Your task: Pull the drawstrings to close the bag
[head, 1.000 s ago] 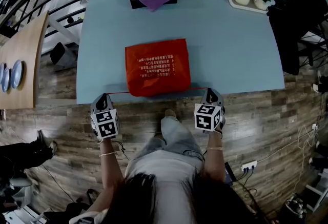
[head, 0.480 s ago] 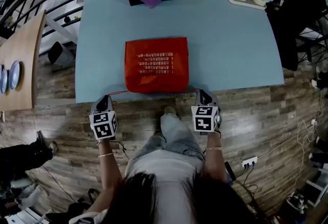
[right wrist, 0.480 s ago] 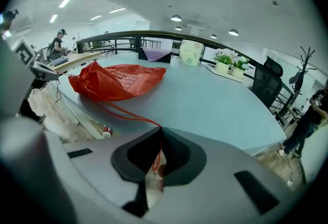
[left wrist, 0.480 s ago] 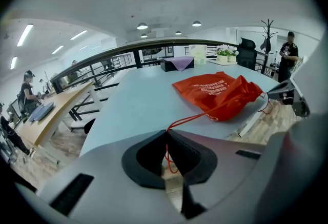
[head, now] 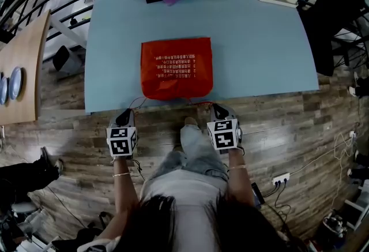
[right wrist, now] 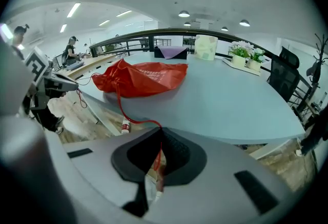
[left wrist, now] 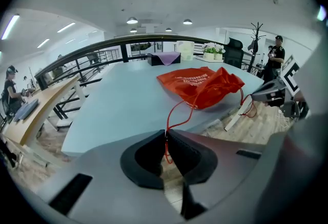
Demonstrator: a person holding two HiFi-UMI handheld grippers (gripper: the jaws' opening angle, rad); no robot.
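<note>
- Clamping one red drawstring (left wrist: 177,113) each, the left gripper (head: 128,112) and the right gripper (head: 216,108) are hanging just off the near edge of the table (head: 259,43), with both pairs of jaws pressed together on the string.
- The red bag (head: 173,86) is lying flat on the table close to that edge, its mouth facing the person.
- In both gripper views the mouth is looking gathered and puckered, so the closing is seemingly well along. The strings are curving loosely, so a last firm pull is probably waiting to be made.
- White print (head: 176,67) is running in several lines across the bag, too small to read. The marker cubes (head: 121,141) are showing only black-and-white squares.
</note>
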